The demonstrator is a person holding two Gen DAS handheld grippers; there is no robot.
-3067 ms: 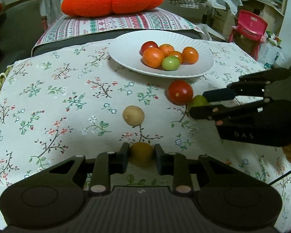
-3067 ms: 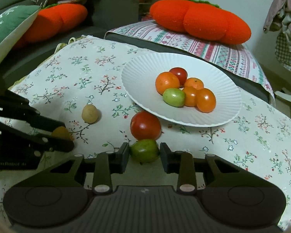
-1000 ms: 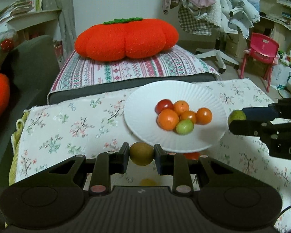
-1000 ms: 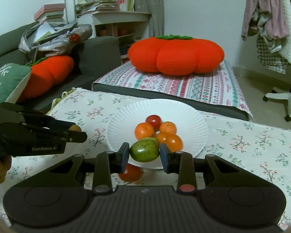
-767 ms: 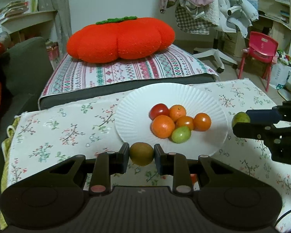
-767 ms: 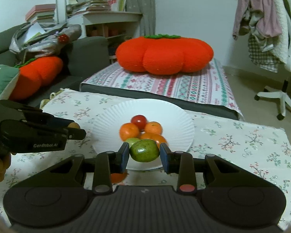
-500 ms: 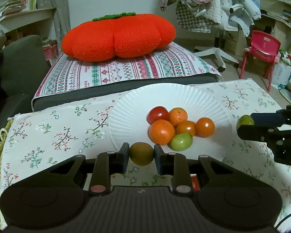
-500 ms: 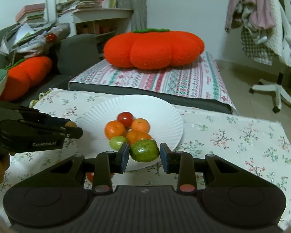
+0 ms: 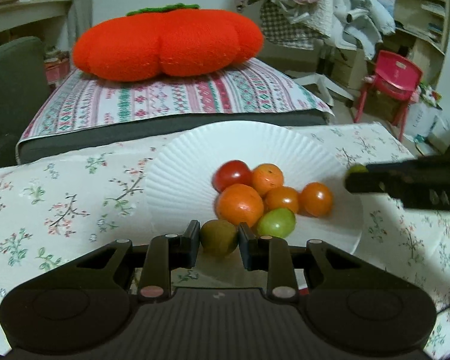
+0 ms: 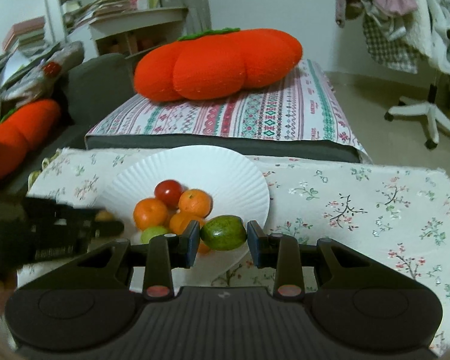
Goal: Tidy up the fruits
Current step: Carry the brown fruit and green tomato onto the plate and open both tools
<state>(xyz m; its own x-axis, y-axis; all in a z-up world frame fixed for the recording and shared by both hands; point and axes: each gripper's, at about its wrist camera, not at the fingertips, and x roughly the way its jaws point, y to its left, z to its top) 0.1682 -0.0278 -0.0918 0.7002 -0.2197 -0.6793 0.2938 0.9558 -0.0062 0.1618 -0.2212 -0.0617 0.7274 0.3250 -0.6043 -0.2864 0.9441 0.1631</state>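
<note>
A white ribbed plate (image 9: 195, 156) (image 10: 225, 171) rests on the floral tablecloth and carries several fruits: a red tomato (image 9: 231, 174), oranges (image 9: 240, 204) and a green one (image 9: 276, 222). My left gripper (image 9: 219, 237) is shut on a small brownish-green fruit (image 9: 219, 237), held over the plate's near rim. My right gripper (image 10: 223, 234) is shut on a green lime-like fruit (image 10: 224, 232), over the plate's near right edge. In the left wrist view the right gripper (image 9: 352, 174) comes in from the right; the left gripper (image 10: 109, 220) shows at the left of the right wrist view.
Behind the table lies a striped cushion (image 9: 171, 99) with a big orange pumpkin pillow (image 9: 168, 45). A grey sofa with another orange pillow (image 10: 18, 132) stands left. A red child's chair (image 9: 390, 81) and an office chair base (image 10: 426, 114) stand on the floor at right.
Both grippers have moved in toward the plate with their fruits still held; the plate and its fruits now look closer. The red tomato on the cloth has dropped out of sight below.
</note>
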